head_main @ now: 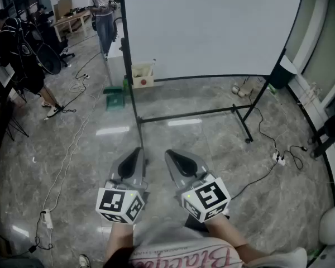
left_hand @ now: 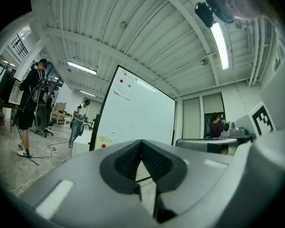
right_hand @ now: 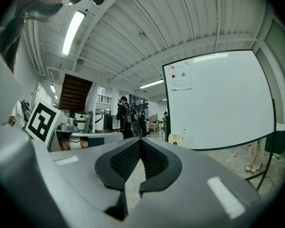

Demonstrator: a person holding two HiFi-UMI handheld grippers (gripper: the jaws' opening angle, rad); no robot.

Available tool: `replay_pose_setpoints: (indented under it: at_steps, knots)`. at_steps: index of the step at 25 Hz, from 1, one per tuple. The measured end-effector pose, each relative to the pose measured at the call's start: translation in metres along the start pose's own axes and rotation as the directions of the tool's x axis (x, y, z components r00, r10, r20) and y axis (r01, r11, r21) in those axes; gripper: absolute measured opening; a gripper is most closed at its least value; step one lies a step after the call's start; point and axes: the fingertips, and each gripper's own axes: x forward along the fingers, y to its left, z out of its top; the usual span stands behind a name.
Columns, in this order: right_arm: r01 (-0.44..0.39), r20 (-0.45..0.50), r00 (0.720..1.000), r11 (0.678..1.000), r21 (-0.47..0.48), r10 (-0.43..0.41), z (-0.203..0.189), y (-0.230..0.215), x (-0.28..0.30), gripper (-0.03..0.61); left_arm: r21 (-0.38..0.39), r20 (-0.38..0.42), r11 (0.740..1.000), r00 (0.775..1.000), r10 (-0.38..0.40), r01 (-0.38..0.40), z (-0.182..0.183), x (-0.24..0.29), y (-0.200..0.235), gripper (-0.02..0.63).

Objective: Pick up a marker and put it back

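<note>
A marker [head_main: 152, 65] stands upright in a cream holder [head_main: 143, 75] fixed at the lower left corner of the whiteboard [head_main: 212, 27]. The holder and marker also show small in the left gripper view [left_hand: 112, 135] and the right gripper view [right_hand: 183, 132]. My left gripper [head_main: 137, 152] and right gripper [head_main: 172, 154] are held side by side close to my body, well short of the board and pointing towards it. In each gripper view the dark pads meet at the tip, left [left_hand: 141, 143] and right [right_hand: 140, 142], with nothing between them.
The whiteboard stand's black base bars [head_main: 190, 115] cross the floor ahead. Cables and a power strip [head_main: 278, 159] lie at the right, more cables [head_main: 72, 127] at the left. A person [head_main: 19, 49] stands at far left, another [head_main: 103, 10] at the back. A black bin [head_main: 282, 71] sits behind the board's right leg.
</note>
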Motion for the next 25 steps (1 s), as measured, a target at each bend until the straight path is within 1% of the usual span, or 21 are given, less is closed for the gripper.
replay_pose_setpoints:
  at_steps: [5, 11, 16, 21, 25]
  knots:
    - [0.000, -0.006, 1.000, 1.000, 0.001, 0.000, 0.000, -0.006, -0.005, 0.000, -0.008, -0.001, 1.000, 1.000, 0.003, -0.003, -0.002, 0.003, -0.006, 0.000]
    - [-0.007, -0.019, 1.000, 1.000, 0.008, 0.007, -0.005, -0.015, -0.008, 0.000, -0.022, -0.017, 1.000, 1.000, 0.020, -0.020, -0.014, 0.003, -0.012, 0.000]
    - [-0.018, -0.020, 1.000, 1.000, 0.017, 0.018, -0.007, -0.021, -0.003, 0.000, -0.027, -0.021, 0.999, 0.999, 0.039, -0.040, -0.015, 0.009, -0.007, 0.000]
    - [-0.026, -0.003, 1.000, 1.000, 0.005, 0.026, -0.006, -0.035, 0.014, 0.002, -0.023, -0.030, 0.999, 0.999, 0.036, -0.036, -0.017, 0.031, 0.003, -0.001]
    - [-0.020, -0.008, 1.000, 1.000, 0.008, 0.020, -0.005, -0.055, 0.042, 0.002, -0.017, -0.032, 1.000, 0.999, 0.026, -0.027, -0.014, 0.061, 0.020, 0.000]
